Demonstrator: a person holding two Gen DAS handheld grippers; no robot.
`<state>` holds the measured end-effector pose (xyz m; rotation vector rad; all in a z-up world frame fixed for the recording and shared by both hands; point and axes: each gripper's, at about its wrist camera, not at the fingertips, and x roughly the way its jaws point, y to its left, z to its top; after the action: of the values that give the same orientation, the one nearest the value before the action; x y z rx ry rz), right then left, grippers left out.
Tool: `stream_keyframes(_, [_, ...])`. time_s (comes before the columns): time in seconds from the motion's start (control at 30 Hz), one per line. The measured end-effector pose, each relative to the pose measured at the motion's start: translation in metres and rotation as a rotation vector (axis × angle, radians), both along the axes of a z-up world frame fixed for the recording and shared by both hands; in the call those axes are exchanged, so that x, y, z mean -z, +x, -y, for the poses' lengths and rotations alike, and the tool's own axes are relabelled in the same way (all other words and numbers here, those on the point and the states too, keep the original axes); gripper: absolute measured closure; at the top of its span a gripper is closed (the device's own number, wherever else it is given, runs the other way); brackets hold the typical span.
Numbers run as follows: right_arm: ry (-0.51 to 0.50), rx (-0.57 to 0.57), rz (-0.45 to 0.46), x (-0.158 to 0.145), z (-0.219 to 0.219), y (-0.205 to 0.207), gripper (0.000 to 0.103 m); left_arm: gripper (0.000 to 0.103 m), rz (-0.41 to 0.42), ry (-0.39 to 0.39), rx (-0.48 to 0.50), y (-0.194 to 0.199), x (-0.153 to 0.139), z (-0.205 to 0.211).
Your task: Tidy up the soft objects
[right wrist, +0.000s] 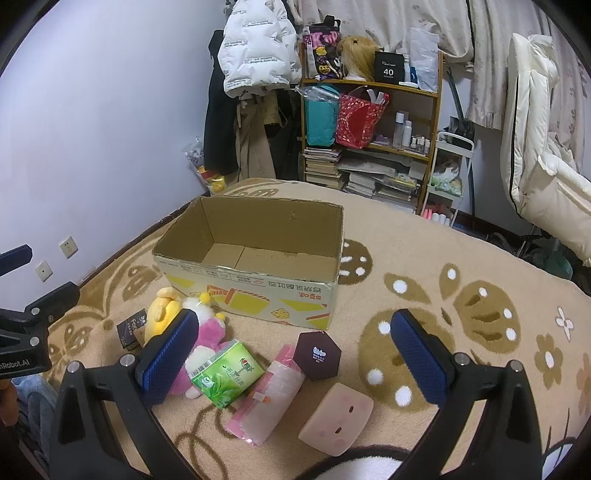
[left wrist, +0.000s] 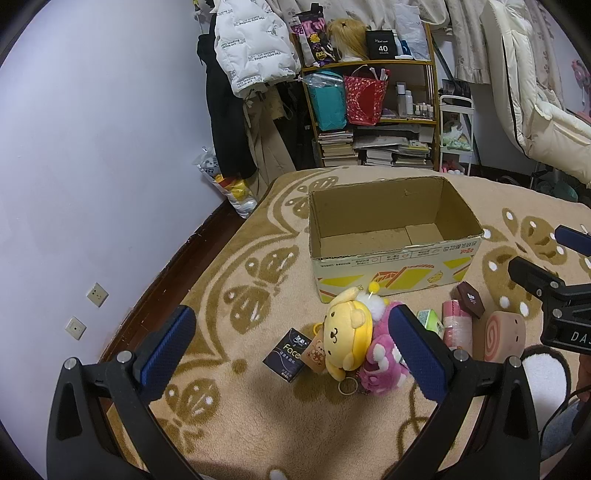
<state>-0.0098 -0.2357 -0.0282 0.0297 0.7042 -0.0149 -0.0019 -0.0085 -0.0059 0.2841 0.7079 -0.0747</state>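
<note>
Both grippers hang over a bed with a beige blanket [left wrist: 258, 424] patterned in brown butterflies and dotted ovals. The left gripper [left wrist: 291, 350] has its blue pads spread wide and holds nothing; the right gripper [right wrist: 295, 350] is just as wide apart, also holding nothing.

Mid-blanket sits the open cardboard box [left wrist: 391, 254], nothing inside, yellow print on its front wall. Just in front of it lies the cluster of soft things. The yellow plush [left wrist: 347, 332] leans against the pink plush [left wrist: 380, 362], the two touching, a key ring at their lower edge. A dark tissue pack [left wrist: 286, 354] rests just beside the yellow one on its left. In the right wrist view, the green tissue pack [right wrist: 227, 373] lies against the pink plush, the pink roll [right wrist: 269, 395] beside it, the hexagonal box [right wrist: 319, 356] touching the roll's far end, and a pink squishy block [right wrist: 336, 421] nearest the camera. From the left view that block shows a swirl face [left wrist: 504, 332], like a cake roll, though the edge distortion makes that hard to confirm.

The room behind: lilac wall [left wrist: 110, 147] with two sockets low down, a white puffer jacket [left wrist: 251, 48] hanging over dark coats, a wooden shelf [left wrist: 432, 92] crammed with bags, bottles and stacked books, and pale curtains [right wrist: 388, 22] along the back.
</note>
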Motion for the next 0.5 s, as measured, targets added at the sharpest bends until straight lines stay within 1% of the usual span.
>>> stream_keyframes(0.27, [-0.008, -0.004, 0.001, 0.001, 0.001, 0.001, 0.0, 0.0, -0.013, 0.016, 0.021, 0.0, 0.002, 0.005])
stream_keyframes(0.5, [-0.002, 0.0, -0.015, 0.003, 0.004, 0.003, 0.0, 0.0, -0.027, 0.078, 0.024, 0.011, 0.007, 0.008])
